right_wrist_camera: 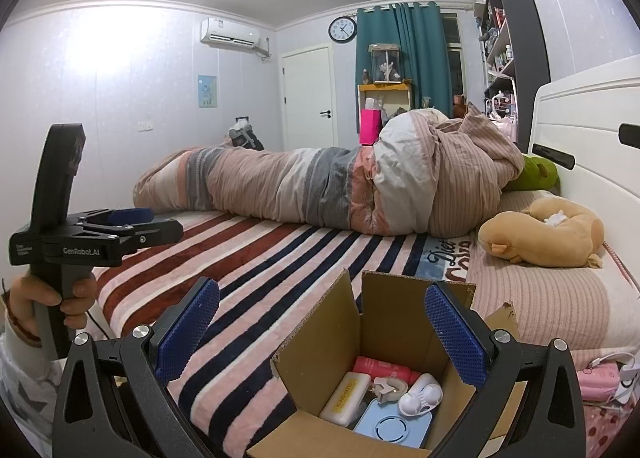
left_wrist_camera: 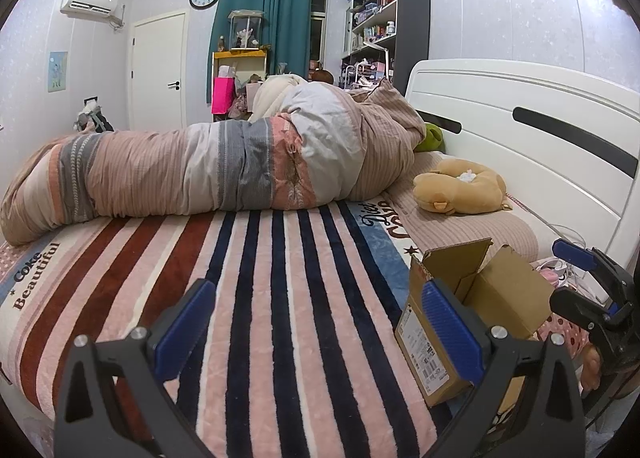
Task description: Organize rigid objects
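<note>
Left claw (left_wrist_camera: pixel 318 332) is gaping wide, blue pads (left_wrist_camera: pixel 185 328) holding nothing, hovering over the striped blanket (left_wrist_camera: pixel 260 278) on the bed. The cardboard box (left_wrist_camera: pixel 472 318) is sitting just right of it on the blanket, flaps up; the right pad is overlapping the box's near corner in this view, contact unclear.

Right claw (right_wrist_camera: pixel 322 332) is also spread wide and gripping nothing, hanging above the open cardboard box (right_wrist_camera: pixel 320 362), its right finger in front of the box's right wall. Inside the box: a cream case (right_wrist_camera: pixel 345 398), a pink item (right_wrist_camera: pixel 380 368), a white plastic piece (right_wrist_camera: pixel 420 394), a light blue square device (right_wrist_camera: pixel 394 428), all lying packed together on the bottom.

Left claw (right_wrist_camera: pixel 160 224) is showing side-on in the right wrist view, held in the person's hand (right_wrist_camera: pixel 52 296). A tan plush toy (right_wrist_camera: pixel 548 232) is lying by the white headboard (right_wrist_camera: pixel 592 146), well apart from the box. A rolled quilt (right_wrist_camera: pixel 320 190) is stretching across the bed.
</note>
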Demonstrator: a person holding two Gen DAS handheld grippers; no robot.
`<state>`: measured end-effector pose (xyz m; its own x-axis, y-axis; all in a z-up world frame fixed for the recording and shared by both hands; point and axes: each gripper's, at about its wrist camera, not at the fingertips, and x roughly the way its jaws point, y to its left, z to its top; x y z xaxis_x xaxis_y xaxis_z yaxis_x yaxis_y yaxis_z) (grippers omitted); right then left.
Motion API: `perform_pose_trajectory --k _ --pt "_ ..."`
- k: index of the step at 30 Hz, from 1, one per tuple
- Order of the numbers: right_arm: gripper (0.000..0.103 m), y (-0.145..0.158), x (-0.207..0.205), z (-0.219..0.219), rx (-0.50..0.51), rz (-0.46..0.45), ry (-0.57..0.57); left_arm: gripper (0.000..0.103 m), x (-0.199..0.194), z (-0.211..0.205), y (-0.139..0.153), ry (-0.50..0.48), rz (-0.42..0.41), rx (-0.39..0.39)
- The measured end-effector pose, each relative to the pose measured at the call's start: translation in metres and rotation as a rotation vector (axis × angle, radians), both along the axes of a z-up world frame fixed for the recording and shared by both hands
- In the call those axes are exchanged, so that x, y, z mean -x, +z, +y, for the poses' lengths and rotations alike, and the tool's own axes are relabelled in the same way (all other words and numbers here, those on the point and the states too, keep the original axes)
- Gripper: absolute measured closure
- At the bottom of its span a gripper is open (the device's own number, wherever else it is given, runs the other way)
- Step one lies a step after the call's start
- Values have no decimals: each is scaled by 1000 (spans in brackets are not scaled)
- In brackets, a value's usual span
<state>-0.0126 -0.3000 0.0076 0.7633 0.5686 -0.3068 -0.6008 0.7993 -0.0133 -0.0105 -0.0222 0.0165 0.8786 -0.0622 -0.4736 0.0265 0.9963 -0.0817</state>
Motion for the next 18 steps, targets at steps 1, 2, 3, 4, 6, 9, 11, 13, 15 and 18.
perform_pose_trajectory --k 1,2,3,4,6,9,11,13,15,18 --pt "0 0 0 0 1 0 1 1 0 -1 0 0 1 0" --pt "0 -1 1 -1 1 1 -4 1 0 -1 0 -1 1 -1" --pt "0 -2 2 -3 -1 1 -4 1 0 -1 1 1 1 -2" --pt "0 -2 2 -3 -1 2 -2 1 1 -2 1 3 0 -2" --pt "0 -4 4 -3 -1 2 -4 1 1 -1 2 2 0 -1" --pt "0 -4 4 -3 -1 3 -4 1 0 -1 2 1 0 -4" --pt "0 -4 4 -4 -2 3 -3 1 0 -1 2 2 0 -5" --pt "0 -4 3 -3 -1 5 -3 1 0 -1 2 1 1 -2" --pt "0 -5 4 -4 -1 5 -6 1 0 -1 2 1 0 -2" --pt "0 -7 8 -3 1 6 -12 1 0 -2 2 1 0 -4"
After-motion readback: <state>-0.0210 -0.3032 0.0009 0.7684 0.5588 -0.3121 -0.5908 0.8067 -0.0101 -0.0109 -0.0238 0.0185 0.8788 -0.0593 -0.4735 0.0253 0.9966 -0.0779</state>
